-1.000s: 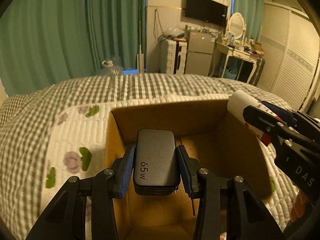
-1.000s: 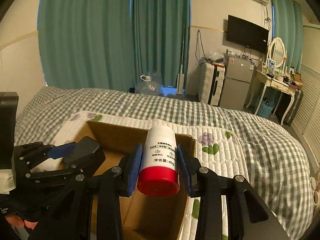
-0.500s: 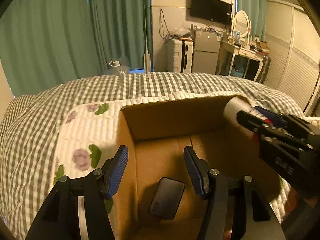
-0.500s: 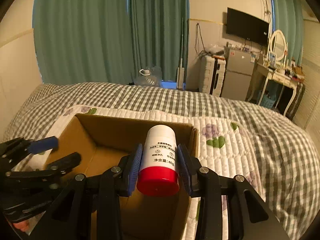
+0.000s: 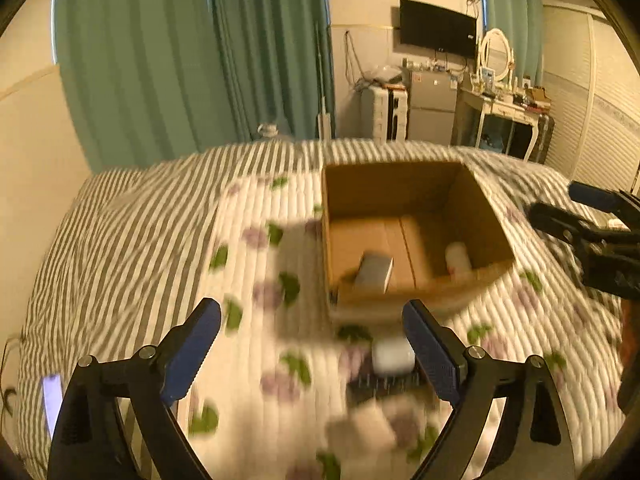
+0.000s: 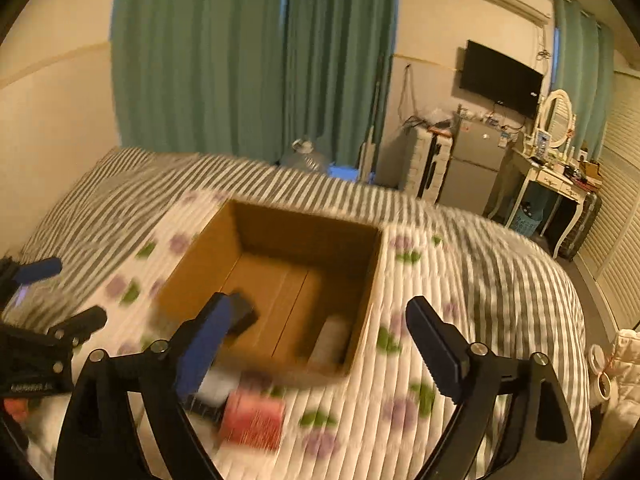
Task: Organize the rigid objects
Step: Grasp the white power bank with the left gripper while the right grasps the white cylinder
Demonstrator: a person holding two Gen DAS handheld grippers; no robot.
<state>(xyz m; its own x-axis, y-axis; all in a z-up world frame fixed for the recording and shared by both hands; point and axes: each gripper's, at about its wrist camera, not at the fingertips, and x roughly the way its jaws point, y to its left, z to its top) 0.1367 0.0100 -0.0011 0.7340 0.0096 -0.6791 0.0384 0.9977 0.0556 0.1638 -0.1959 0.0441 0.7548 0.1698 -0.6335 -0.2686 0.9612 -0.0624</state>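
- Risk, as a judgement: both views are smeared by motion, so a reach made at this speed toward the small items just ahead of the claws could land off-centre. A claw might then knock a piece across the soft quilted bed cover instead of closing on it.
- A second risk: the cardboard box stands on bedding, not on anything firm. A claw that catches its near wall could tip or slide it and spill what already lies inside.
- The left claw is spread wide and holds nothing. Its blue pads stand well apart over the bed cover.
- The right claw is likewise wide open and empty.
- Ahead of the left claw and a little to its right, the box is open-topped. In it a grey charger block lies on the left of the floor and a white bottle lies on its side on the right.
- From the right claw the same box lies straight ahead, with the bottle near the front right corner.
- Loose items wait outside the box, nearer the claws: a white piece just beside the left claw's right finger, with something dark below it too blurred to name.
- A red packet lies low between the right claw's fingers, toward its left one.
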